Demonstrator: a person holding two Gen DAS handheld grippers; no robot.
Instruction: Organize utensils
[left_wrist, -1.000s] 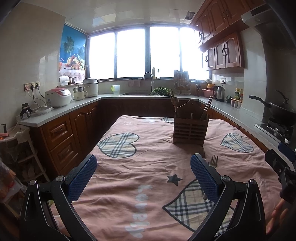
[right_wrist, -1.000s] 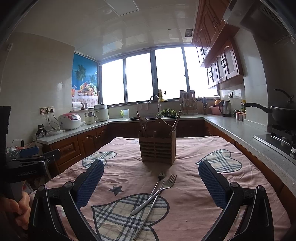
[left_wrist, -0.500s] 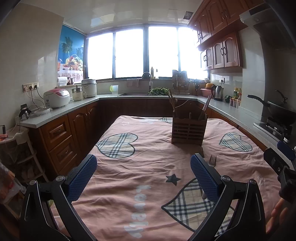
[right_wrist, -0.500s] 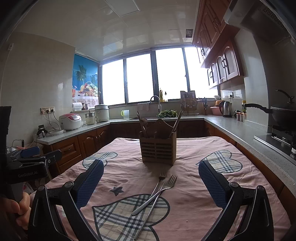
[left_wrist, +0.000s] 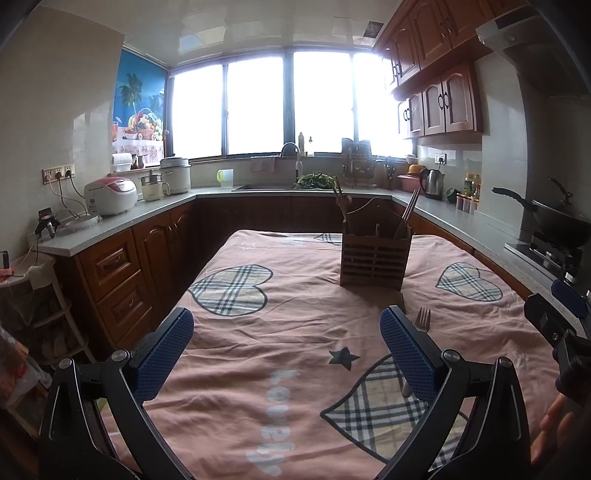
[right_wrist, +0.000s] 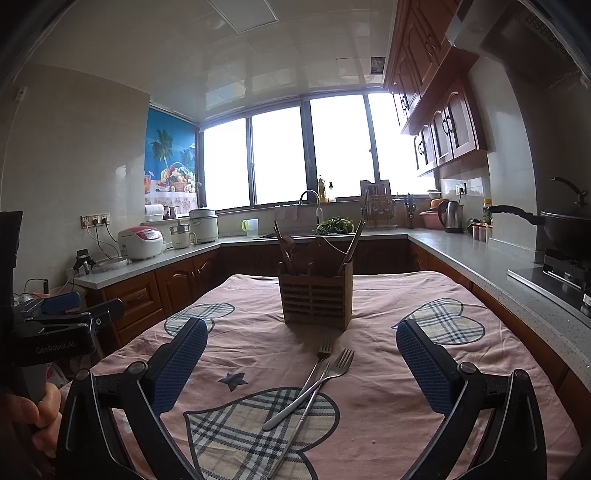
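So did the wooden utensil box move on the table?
No. The wooden utensil box sits at the same spot between the plaid hearts; only the camera shifted slightly.

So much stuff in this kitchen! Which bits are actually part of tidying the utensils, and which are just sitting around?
Part of the job:
two forks lying crossed on the tablecloth
wooden holder
left tongs and right tongs, both open

Just lying about:
rice cooker
kettle
wok
green jug

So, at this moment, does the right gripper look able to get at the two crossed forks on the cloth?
Probably yes. The right gripper has its jaws wide open, and the forks lie uncovered on the tablecloth straight ahead between them. The utensil holder stands farther back, clear of the path.
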